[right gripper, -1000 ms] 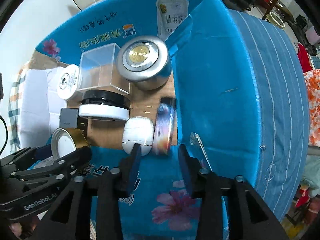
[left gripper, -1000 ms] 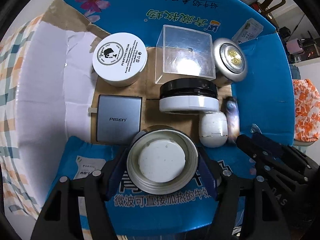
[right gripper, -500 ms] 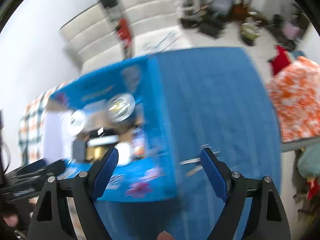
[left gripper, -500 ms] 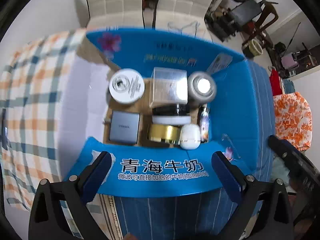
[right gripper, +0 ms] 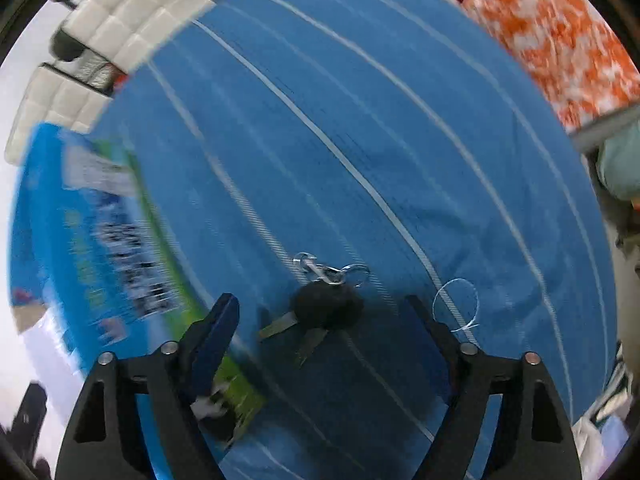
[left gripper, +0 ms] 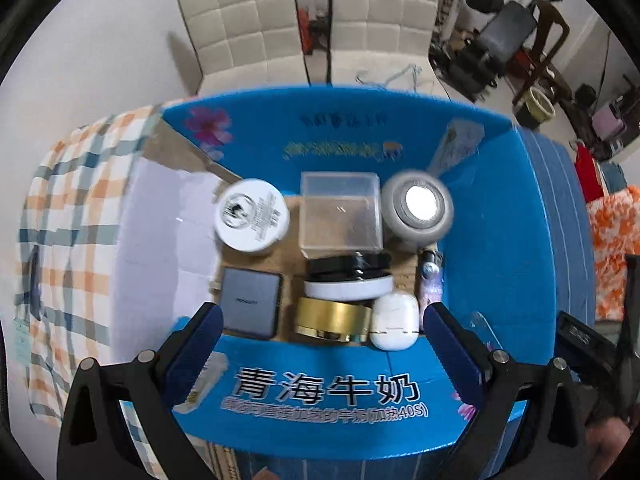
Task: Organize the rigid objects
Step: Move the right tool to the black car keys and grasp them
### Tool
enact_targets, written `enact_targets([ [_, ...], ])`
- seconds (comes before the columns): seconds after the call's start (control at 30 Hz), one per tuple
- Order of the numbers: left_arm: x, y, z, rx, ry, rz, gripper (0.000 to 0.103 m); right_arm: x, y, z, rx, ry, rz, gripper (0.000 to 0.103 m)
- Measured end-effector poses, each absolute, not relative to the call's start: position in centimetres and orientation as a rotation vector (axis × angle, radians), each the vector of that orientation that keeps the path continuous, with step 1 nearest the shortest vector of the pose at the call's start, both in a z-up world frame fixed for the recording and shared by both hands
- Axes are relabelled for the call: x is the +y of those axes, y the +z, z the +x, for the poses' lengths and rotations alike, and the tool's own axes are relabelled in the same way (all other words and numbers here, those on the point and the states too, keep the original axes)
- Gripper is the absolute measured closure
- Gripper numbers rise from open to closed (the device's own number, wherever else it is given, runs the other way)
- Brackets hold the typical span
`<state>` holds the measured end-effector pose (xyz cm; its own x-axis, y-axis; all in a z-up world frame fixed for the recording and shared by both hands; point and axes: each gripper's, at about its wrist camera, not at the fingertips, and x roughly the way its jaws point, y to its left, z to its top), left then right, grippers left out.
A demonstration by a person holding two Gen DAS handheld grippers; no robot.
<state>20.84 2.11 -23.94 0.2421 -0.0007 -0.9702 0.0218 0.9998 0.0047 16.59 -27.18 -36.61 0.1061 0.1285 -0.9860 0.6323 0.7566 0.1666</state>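
Note:
My left gripper (left gripper: 320, 324) hangs wide open above the blue milk carton box (left gripper: 328, 392), holding nothing. Inside the box are a gold tin (left gripper: 332, 320), a white earbud case (left gripper: 394, 316), a black-lidded white jar (left gripper: 348, 280), a grey power bank (left gripper: 250, 304), a white cream jar (left gripper: 252, 216), a clear plastic box (left gripper: 340, 212), a silver round tin (left gripper: 416, 208) and a small bottle (left gripper: 430, 284). My right gripper (right gripper: 320, 312) points down over a bunch of keys with a black fob (right gripper: 328, 308) on the blue striped cloth (right gripper: 360, 120). Its jaws are closing, with the keys between them but untouched.
The box's outer side (right gripper: 100, 220) stands just left of the right gripper. A checked cloth (left gripper: 72, 220) lies left of the box, an orange patterned fabric (right gripper: 560, 40) at the far right. White padded chairs (left gripper: 300, 24) stand behind the table.
The left gripper let go of the gold tin in the box, opened wide and rose. The right gripper left the box, swung right over the cloth, rolled, and now hovers over the keys.

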Motion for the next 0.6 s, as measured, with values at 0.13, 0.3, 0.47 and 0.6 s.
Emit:
enact_targets([
  [0.13, 1.4, -25.1, 20.5, 1.358, -0.042, 0.025, 0.000, -26.4, -38.6, 16.7, 1.468, -0.448, 0.600, 0.045],
  [0.3, 1.0, -26.0, 20.1, 1.387, -0.043, 0.058, 0.000, -25.0, -38.9, 16.8, 1.481, -0.494, 0.480, 0.066],
  [0.47, 1.1, -25.2, 19.5, 1.372, -0.054, 0.056, 0.000, -25.0, -37.5, 15.3, 1.477, -0.484, 0.425, 0.071],
  [0.6, 0.8, -24.9, 18.9, 1.370, -0.066, 0.072, 0.000, -25.2, -35.4, 13.8, 1.432, -0.461, 0.374, 0.087],
])
